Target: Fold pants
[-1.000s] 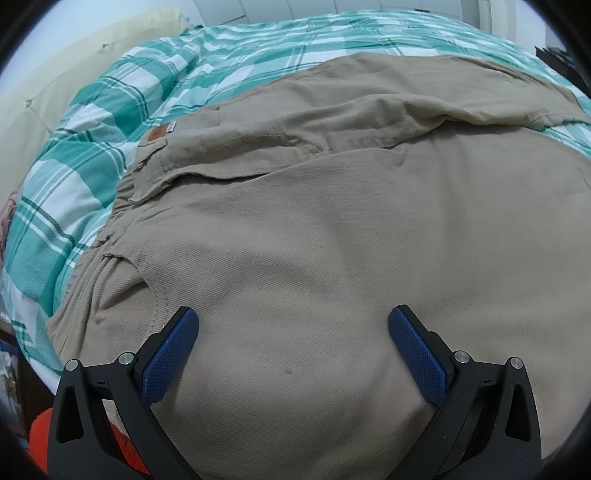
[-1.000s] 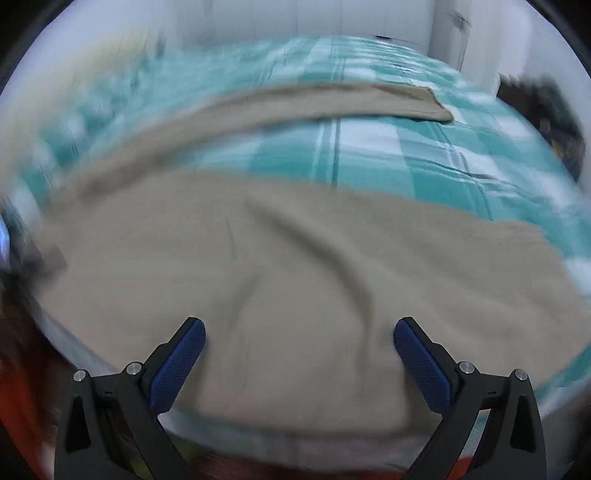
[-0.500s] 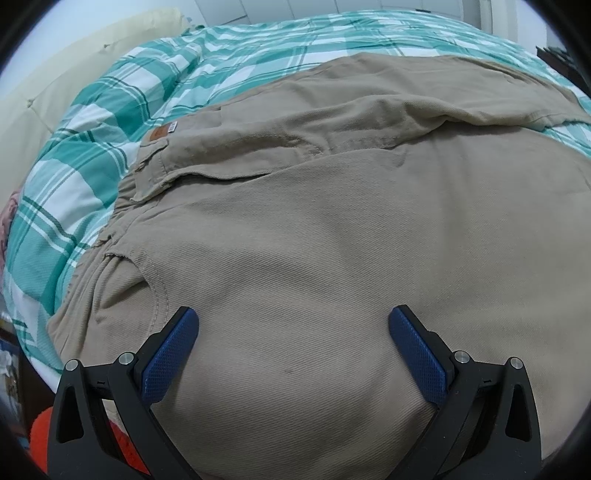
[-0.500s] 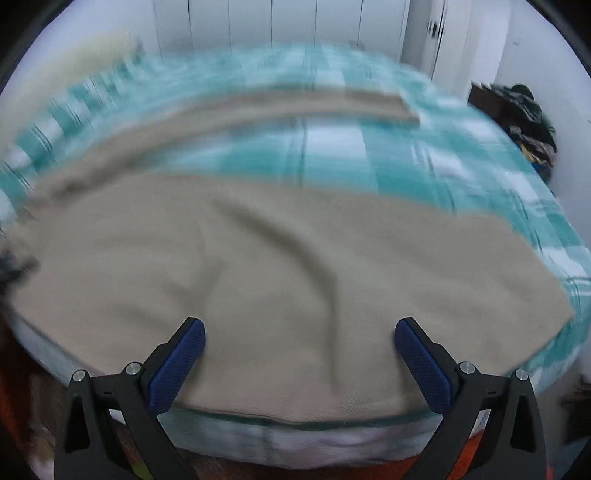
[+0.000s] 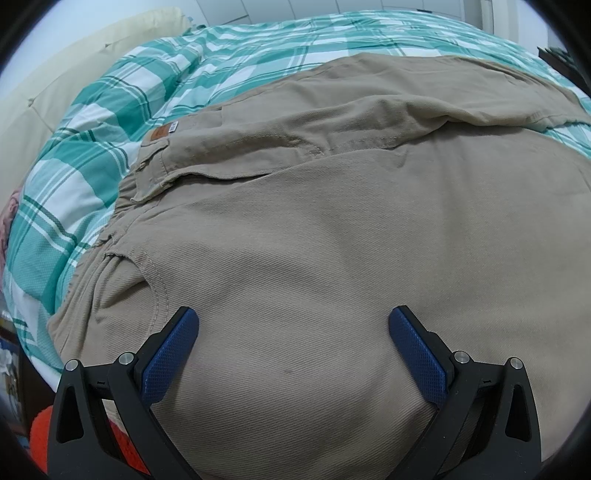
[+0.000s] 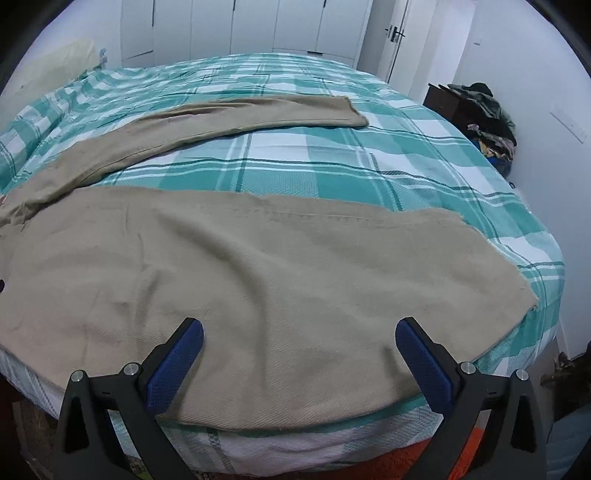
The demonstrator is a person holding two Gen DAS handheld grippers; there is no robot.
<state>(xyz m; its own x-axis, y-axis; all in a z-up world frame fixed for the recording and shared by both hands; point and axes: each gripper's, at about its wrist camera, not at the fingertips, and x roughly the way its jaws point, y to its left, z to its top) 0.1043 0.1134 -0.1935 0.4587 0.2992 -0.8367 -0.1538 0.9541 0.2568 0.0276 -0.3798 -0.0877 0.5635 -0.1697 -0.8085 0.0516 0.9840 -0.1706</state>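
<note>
Tan pants (image 5: 332, 229) lie spread on a bed with a teal plaid cover (image 5: 110, 110). The left wrist view shows the waist end, with a brown label (image 5: 159, 133) on the waistband. My left gripper (image 5: 293, 321) is open and empty, just above the seat of the pants. In the right wrist view the near leg (image 6: 258, 266) lies across the bed's front edge, and the far leg (image 6: 221, 118) stretches away towards the back right. My right gripper (image 6: 299, 332) is open and empty above the near leg.
A cream headboard (image 5: 55, 81) lies at the left. White wardrobe doors (image 6: 240, 29) stand behind the bed. A dark cabinet with piled clothes (image 6: 480, 110) stands at the right wall. The mattress edge (image 6: 295, 443) runs below my right gripper, with an orange rug (image 6: 406, 465) under it.
My right gripper has swung to the right along the near leg and drawn back, so the leg's hem and the bed's corner now show. My left gripper has not moved.
</note>
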